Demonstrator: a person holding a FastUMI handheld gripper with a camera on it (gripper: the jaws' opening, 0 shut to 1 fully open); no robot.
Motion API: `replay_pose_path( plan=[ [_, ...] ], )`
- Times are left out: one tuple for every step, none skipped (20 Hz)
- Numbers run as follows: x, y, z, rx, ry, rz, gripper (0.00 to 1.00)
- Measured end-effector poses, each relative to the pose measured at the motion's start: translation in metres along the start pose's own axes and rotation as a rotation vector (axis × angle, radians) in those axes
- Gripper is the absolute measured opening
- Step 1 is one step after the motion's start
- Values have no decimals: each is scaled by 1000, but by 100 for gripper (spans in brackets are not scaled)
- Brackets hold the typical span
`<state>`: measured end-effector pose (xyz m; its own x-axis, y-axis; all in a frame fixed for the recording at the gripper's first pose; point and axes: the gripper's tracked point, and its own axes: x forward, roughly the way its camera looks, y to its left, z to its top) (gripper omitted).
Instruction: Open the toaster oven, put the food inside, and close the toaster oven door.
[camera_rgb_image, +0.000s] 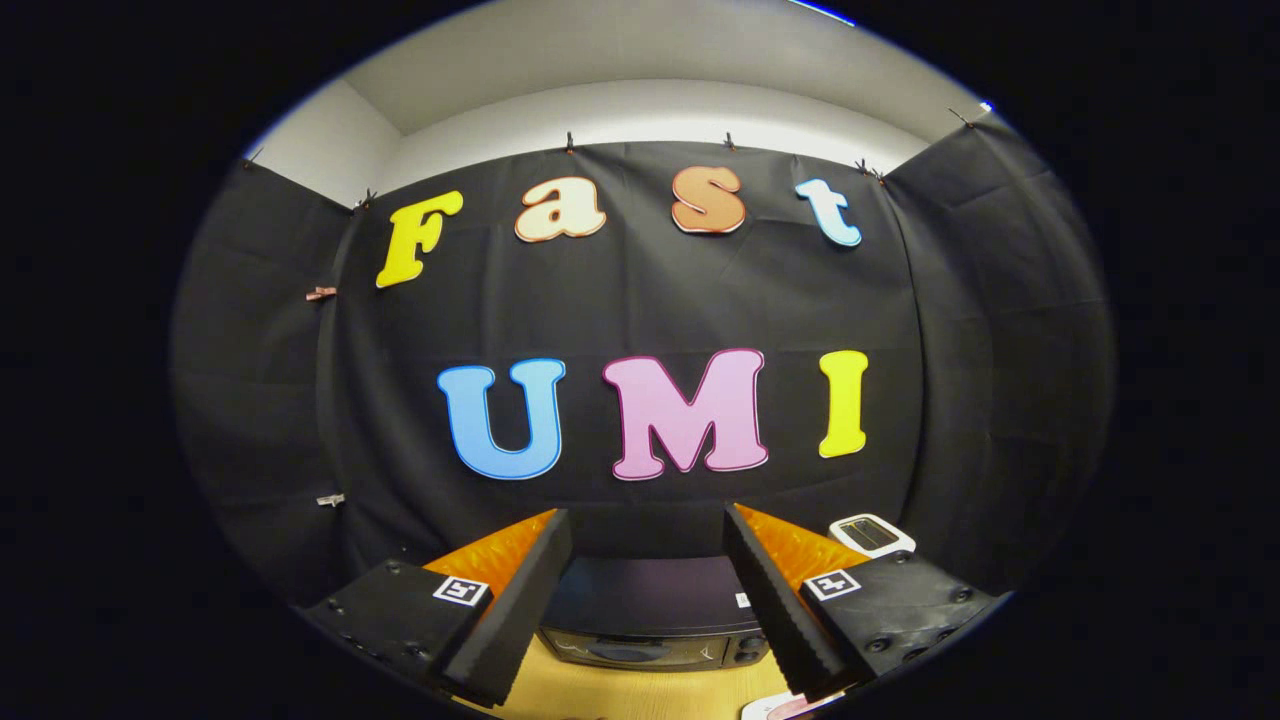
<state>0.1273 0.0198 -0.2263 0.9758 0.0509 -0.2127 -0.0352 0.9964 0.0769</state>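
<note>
A dark toaster oven (650, 620) stands on the wooden table, seen from above between and just beyond my fingers. Its top is flat and dark, and its glass door (625, 652) faces me and looks closed, with knobs (745, 650) at its right end. My gripper (648, 540) is held high above the table and stands open, with nothing between the fingers. A small piece of a white plate with something pinkish on it (785, 706) shows on the table by the right finger; I cannot tell what the food is.
A white slot toaster (871, 534) stands at the back right of the oven, near the cloth wall. The light wooden table (640, 690) runs in front of the oven. Black cloth walls close in the back and both sides.
</note>
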Motion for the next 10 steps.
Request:
replay_pose_path(
  plan=[
    [8,-1,-19,6,24,-6,98],
    [17,-1,-39,18,57,-11,99],
    [26,-2,-63,37,91,-21,99],
    [32,-2,-83,58,124,-33,100],
    [38,-4,-103,79,149,-45,99],
    [43,-3,-124,102,180,-58,98],
    [48,-2,-144,119,214,-66,98],
    [52,0,-164,127,250,-72,98],
    [56,2,-180,125,280,-76,98],
    [59,3,-193,121,306,-79,98]
  ],
)
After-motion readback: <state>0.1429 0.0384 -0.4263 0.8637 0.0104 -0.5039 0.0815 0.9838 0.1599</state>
